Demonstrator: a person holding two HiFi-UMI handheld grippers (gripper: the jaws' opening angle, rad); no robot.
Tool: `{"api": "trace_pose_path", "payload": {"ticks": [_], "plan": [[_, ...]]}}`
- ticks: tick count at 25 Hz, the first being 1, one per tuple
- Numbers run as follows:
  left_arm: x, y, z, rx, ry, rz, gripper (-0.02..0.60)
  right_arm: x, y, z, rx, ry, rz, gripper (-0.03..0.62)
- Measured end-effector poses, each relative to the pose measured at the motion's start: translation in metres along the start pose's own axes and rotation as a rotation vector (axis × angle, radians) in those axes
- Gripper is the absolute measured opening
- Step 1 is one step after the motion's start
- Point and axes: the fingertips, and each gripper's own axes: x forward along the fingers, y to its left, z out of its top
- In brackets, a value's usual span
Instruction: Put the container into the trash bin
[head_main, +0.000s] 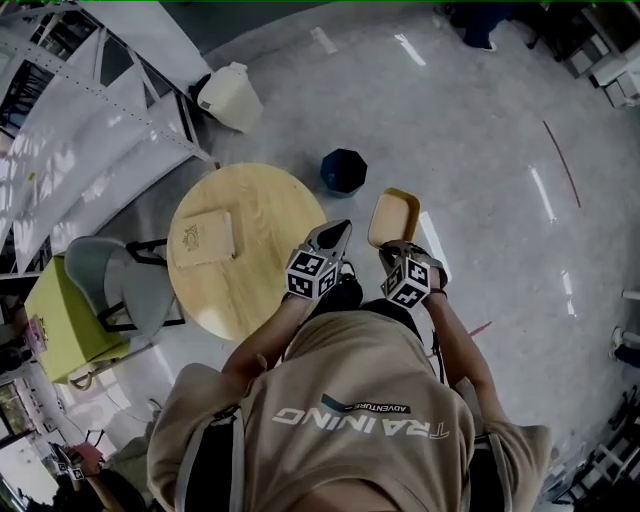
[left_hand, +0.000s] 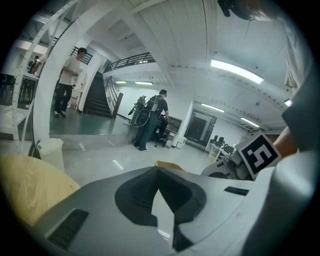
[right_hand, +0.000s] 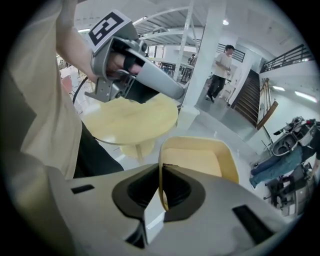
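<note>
- My right gripper (right_hand: 161, 176) pinches the near rim of the yellow container (right_hand: 200, 159). The thin rim wall stands upright between the two pads.
- In the head view the right forearm reaches forward from the body. It carries the container in the air over the floor, just off the right edge of the round tabletop (head_main: 250, 215).
- The container's open side faces up and toward the right gripper's camera. It is near the dark bin (head_main: 344, 170), to the bin's right and closer to me, not above it.
- The bin stands on the floor just past the tabletop's far-right edge.
- My left gripper (left_hand: 159, 169) has its jaws pressed together at the tips, with nothing between them.
- It is held up just left of the right gripper, pointing ahead at the tabletop's right edge.
- A flat wooden box (head_main: 205, 238) lies on the tabletop, well apart from both grippers.
- Hard to make out: the marker cubes cover both hands in the head view.
- The right gripper's body cuts off the container's near end in its own view.
- In the left gripper view only a yellow sliver of the container shows above the jaws.
- The bin's inside is too dark to read.
</note>
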Motion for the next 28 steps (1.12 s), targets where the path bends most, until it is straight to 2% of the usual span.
{"api": "trace_pose_path", "payload": {"ticks": [9,13,17,21,24,26,28], "plan": [[0.019,0.07,0.02,-0.062,-0.021,0.108,-0.002,0.036,-0.058,0.022,-0.08,0.011,0.046,0.018],[0.036,0.084,0.026,-0.087,-0.028,0.181,-0.002,0.052,-0.089,0.023,-0.134,-0.012,0.093,0.018],[0.067,0.103,0.053,-0.102,-0.046,0.277,-0.002,0.065,-0.136,0.032,-0.209,-0.053,0.153,0.018],[0.1,0.113,0.08,-0.151,-0.074,0.379,-0.002,0.07,-0.189,0.027,-0.296,-0.081,0.198,0.018],[0.127,0.126,0.092,-0.246,-0.096,0.436,-0.002,0.08,-0.229,0.024,-0.339,-0.097,0.224,0.018],[0.137,0.136,0.097,-0.304,-0.119,0.487,-0.002,0.088,-0.245,0.022,-0.366,-0.104,0.253,0.018],[0.142,0.142,0.098,-0.319,-0.134,0.53,-0.002,0.097,-0.255,0.02,-0.397,-0.102,0.277,0.018]]}}
